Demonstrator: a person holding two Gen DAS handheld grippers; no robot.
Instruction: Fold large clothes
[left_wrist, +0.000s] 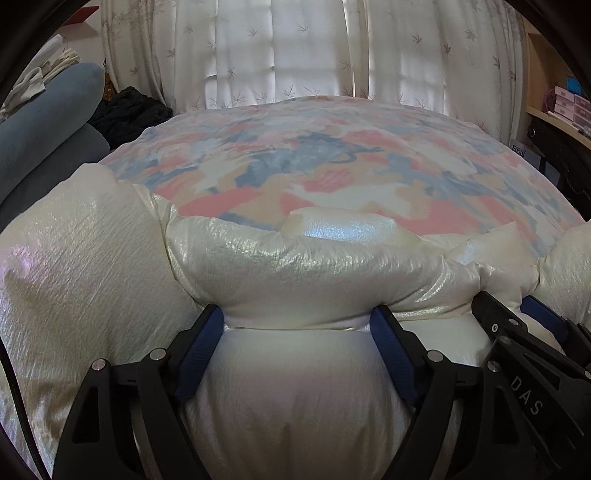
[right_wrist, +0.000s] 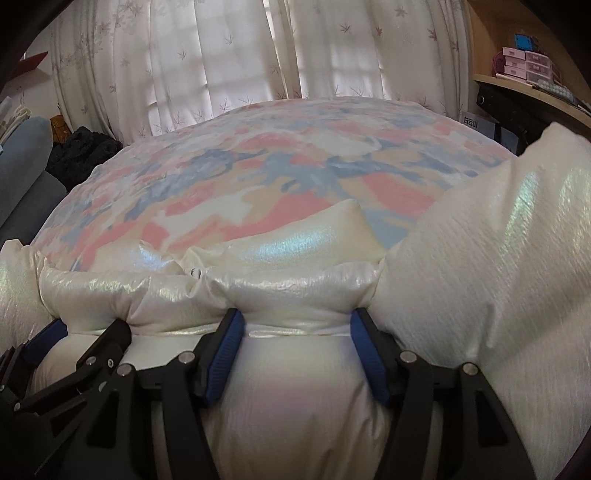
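A white, shiny puffer jacket lies along the near edge of a bed with a pink, blue and cream patterned cover. My left gripper is shut on a thick padded fold of the jacket, which bulges between its blue pads. The right gripper shows at the right of this view, close beside it. In the right wrist view my right gripper squeezes another padded section of the jacket, with the left gripper just to its left. A puffy sleeve rises at the right.
White leaf-print curtains hang behind the bed. Blue-grey cushions and a black garment lie at the left. A wooden shelf with small boxes stands at the right, with a dark unit under it.
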